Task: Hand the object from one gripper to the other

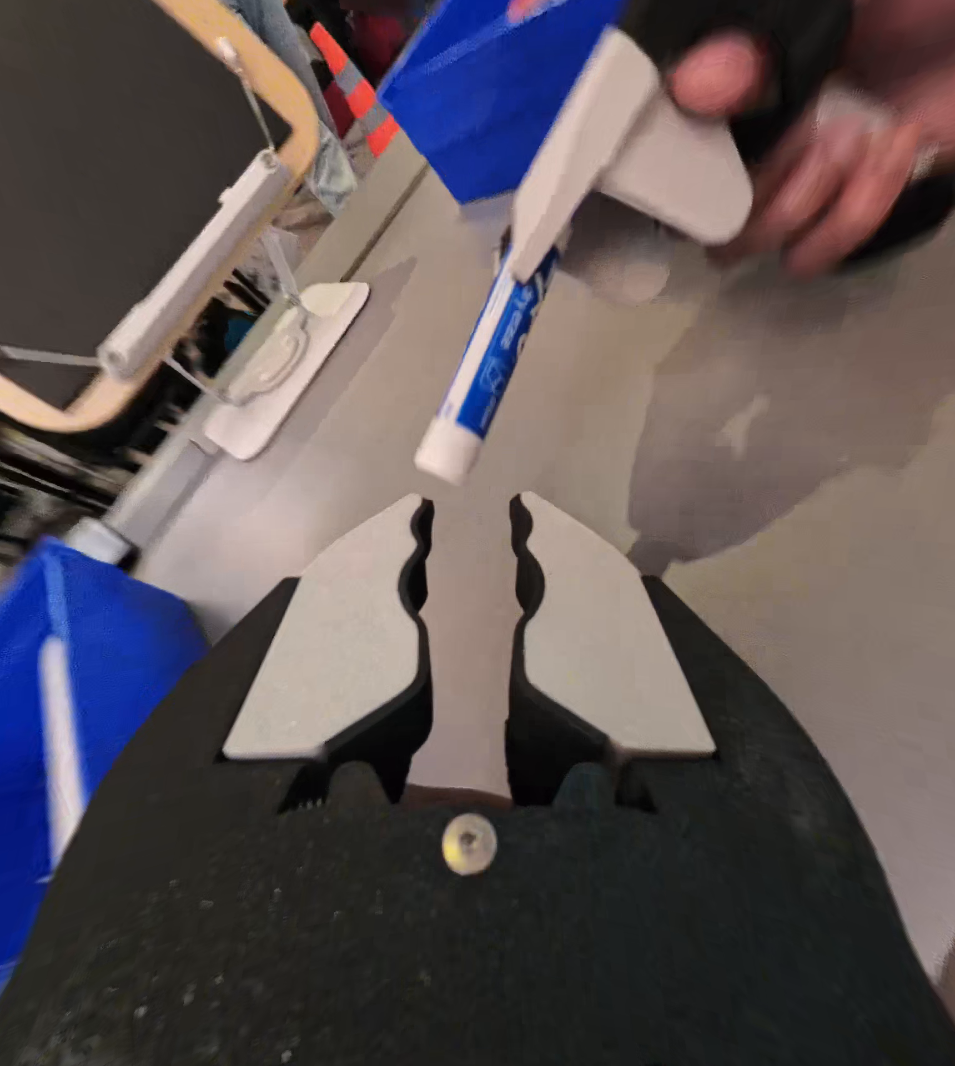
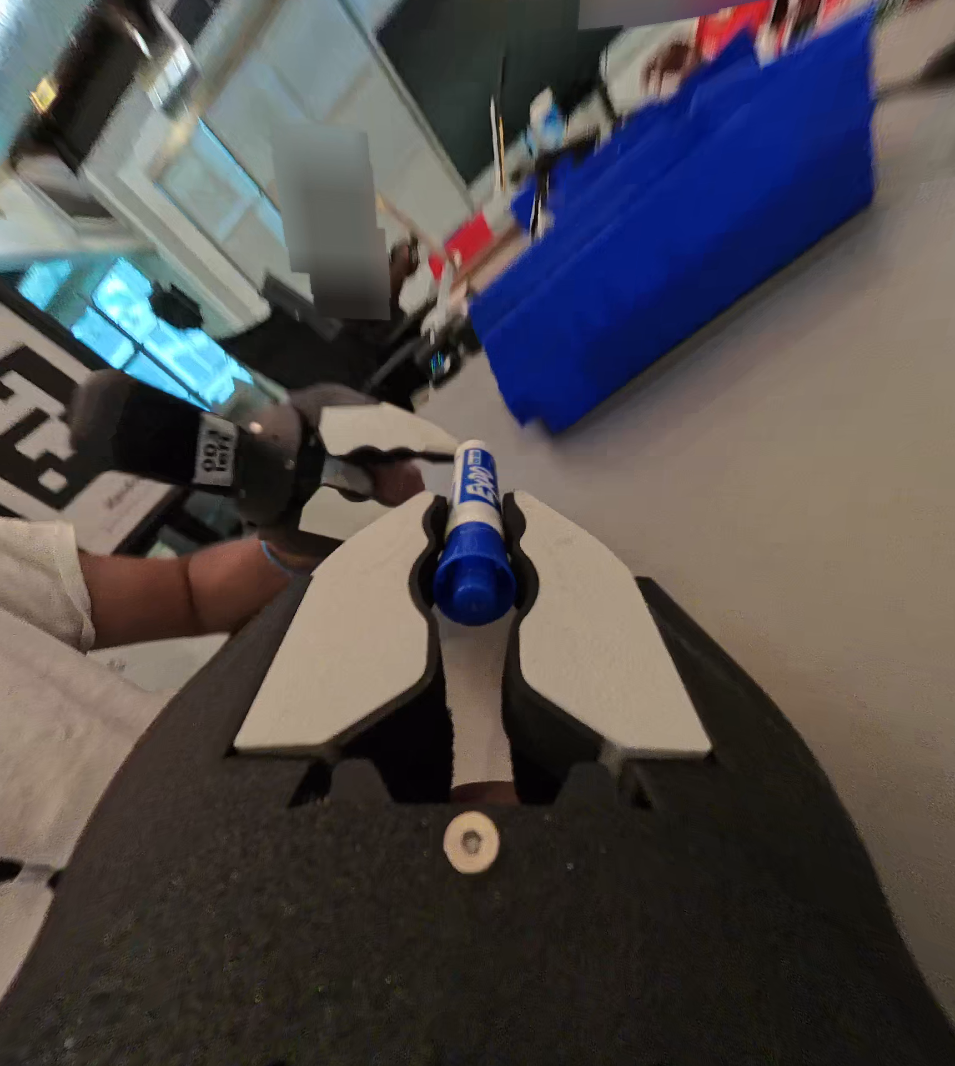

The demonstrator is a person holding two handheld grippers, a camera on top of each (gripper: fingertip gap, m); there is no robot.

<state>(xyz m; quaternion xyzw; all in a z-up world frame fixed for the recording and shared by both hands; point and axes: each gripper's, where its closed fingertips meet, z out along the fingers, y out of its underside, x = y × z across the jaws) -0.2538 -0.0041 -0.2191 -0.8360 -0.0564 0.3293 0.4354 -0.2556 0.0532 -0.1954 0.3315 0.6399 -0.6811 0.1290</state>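
Blue-and-white marker: a slim plastic dry-erase marker (image 2: pixel 474 530) with a white barrel, blue label band and blue cap, held up in the air above the pale grey table (image 2: pixel 810 519).
Marker's place: clamped between the fingers of my right gripper (image 2: pixel 474 522), blue cap end pointing back toward my right camera, white barrel end sticking out forward past the fingertips.
Seen from my left: the same marker (image 1: pixel 478 357) hangs tilted, its white blunt end lowest and nearest me, just beyond the tips of my left gripper (image 1: pixel 470 507) and not touching them.
Right gripper: pale grey fingers (image 2: pixel 567 605) with black inner pads closed on the marker near its cap; from my left view my right gripper (image 1: pixel 527 259) comes in from the upper right, with my bare hand (image 1: pixel 844 156) blurred behind it on the black handle.
Left gripper: fingers (image 1: pixel 348 623) parted with a clear gap between them, holding nothing; the table surface (image 1: pixel 752 750) shows through the gap.
Left gripper from my right view: it (image 2: pixel 452 455) sits just left of the marker's far end, my forearm (image 2: pixel 187 588) in a white sleeve behind it.
Farther out: blue cloth-covered tables (image 2: pixel 694 231) stand across the grey floor; a clear stand on a white base (image 1: pixel 285 363) rests on the table.
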